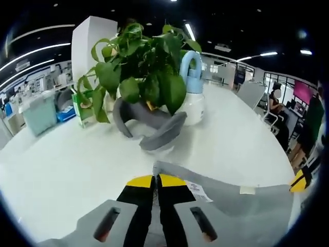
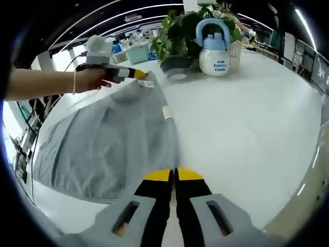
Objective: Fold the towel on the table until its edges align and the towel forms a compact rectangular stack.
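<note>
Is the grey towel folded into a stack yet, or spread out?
Spread out: the towel hangs stretched between the left gripper and right gripper, each shut on a corner.

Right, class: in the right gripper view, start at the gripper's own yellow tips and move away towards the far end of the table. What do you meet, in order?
Right gripper → grey towel → left gripper pinching the towel's far corner → grey neck pillow → potted plant.
</note>
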`<state>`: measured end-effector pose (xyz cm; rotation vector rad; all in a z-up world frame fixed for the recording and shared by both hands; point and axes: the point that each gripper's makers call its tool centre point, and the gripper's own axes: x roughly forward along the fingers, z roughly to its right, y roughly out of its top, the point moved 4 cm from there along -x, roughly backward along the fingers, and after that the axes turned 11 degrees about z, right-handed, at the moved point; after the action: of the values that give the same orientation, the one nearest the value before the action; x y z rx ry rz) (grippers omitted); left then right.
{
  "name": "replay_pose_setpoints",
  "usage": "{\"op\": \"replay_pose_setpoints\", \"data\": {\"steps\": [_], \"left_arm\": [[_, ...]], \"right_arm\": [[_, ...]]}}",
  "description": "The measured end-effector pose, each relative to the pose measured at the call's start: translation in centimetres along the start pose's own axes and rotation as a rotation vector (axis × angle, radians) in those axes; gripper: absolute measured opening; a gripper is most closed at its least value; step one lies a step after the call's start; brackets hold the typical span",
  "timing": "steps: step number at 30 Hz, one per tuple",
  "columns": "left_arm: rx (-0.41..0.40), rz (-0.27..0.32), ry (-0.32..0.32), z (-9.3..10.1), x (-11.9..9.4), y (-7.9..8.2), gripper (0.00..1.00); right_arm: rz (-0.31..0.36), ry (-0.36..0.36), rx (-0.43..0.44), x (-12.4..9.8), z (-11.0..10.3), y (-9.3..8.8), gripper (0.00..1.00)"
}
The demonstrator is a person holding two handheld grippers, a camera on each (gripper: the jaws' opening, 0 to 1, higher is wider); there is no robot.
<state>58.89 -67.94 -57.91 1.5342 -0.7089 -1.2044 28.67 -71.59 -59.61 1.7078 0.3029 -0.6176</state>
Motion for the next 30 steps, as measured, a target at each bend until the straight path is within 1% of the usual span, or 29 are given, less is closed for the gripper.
{"op": "replay_pose_setpoints", "data": {"steps": [4,8,10,13,16,20,23,26,28,30], "left_arm": [[0.007,0.004,0.003,0.2,-0.8,0.7,0.03],[-0.023,0.03,0.005,0.3,-2.0,1.7,0.03],[-0.018,0.043,0.013,0.5,-2.6,2.5,0.03],[0.014,0.074,0.02,0.7,-3.8,4.1,0.03],[0.025,0.102,0.035,0.7,-4.8,5.6,0.03],[0.018,0.134,0.053,0.8,-6.5,7.4,0.03],[0.0,0.163,0.07,0.8,-7.8,8.1,0.03],[-0.003,0.172,0.071,1.1,-8.6,8.5,0.03],[0.01,0.179,0.078,1.3,-9.4,9.0,0.03],[0.053,0.199,0.084,1.5,-10.2,9.8,0.03]], "right_arm": [[0.018,0.021,-0.012,-0.4,-0.5,0.9,0.0],[0.039,0.03,-0.036,-1.1,-0.8,1.8,0.0],[0.048,0.03,-0.034,-1.7,-1.0,2.3,0.0],[0.069,0.037,-0.03,-2.6,-1.4,3.0,0.0],[0.09,0.037,-0.022,-3.3,-1.6,3.6,0.0],[0.118,0.039,-0.006,-4.4,-2.0,4.5,0.0],[0.128,0.043,-0.038,-5.0,-2.3,5.2,0.0],[0.149,0.052,-0.048,-5.7,-2.6,6.0,0.0],[0.169,0.055,-0.068,-6.2,-3.0,6.7,0.0],[0.181,0.061,-0.077,-6.6,-3.3,7.3,0.0]]}}
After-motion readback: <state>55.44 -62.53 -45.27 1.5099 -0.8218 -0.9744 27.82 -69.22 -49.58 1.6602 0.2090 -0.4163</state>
